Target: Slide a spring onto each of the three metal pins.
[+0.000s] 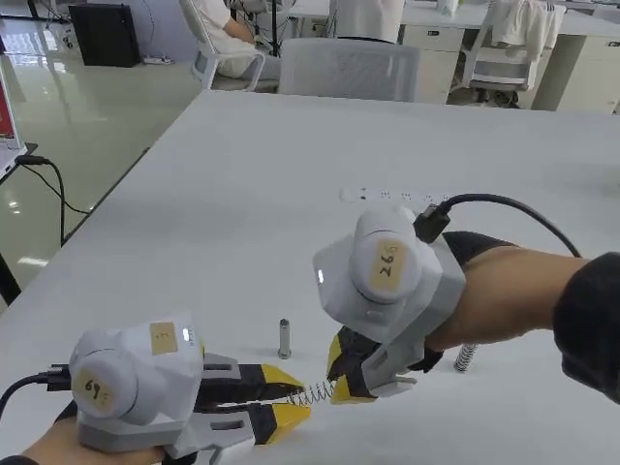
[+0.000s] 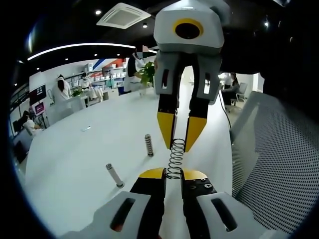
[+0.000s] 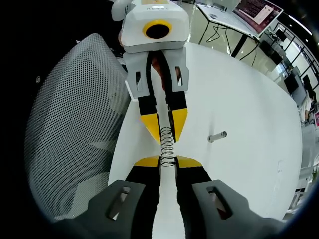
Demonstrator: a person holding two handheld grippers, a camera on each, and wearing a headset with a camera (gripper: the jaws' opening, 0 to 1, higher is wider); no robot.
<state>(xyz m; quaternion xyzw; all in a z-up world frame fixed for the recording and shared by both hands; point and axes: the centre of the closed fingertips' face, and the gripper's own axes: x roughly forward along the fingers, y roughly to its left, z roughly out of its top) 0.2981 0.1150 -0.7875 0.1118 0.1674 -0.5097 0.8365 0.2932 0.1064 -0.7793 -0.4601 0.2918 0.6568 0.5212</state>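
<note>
White workbench (image 1: 242,174), 1 spring (image 1: 315,392) held between left gripper (image 1: 291,399) and right gripper (image 1: 339,381), each end pinched by narrowed jaws, pin (image 1: 285,337) upright nearby

One bare steel coil spring (image 1: 315,392) is suspended roughly level just above the table (image 1: 242,194). One end is nipped by the left gripper (image 1: 288,398), the other by the right gripper (image 1: 339,385). A short metal pin (image 1: 285,338) stands upright nearby, with nothing on it. A second spring (image 1: 466,356) stands upright further right, possibly sleeved over a pin; this is unclear.
</note>
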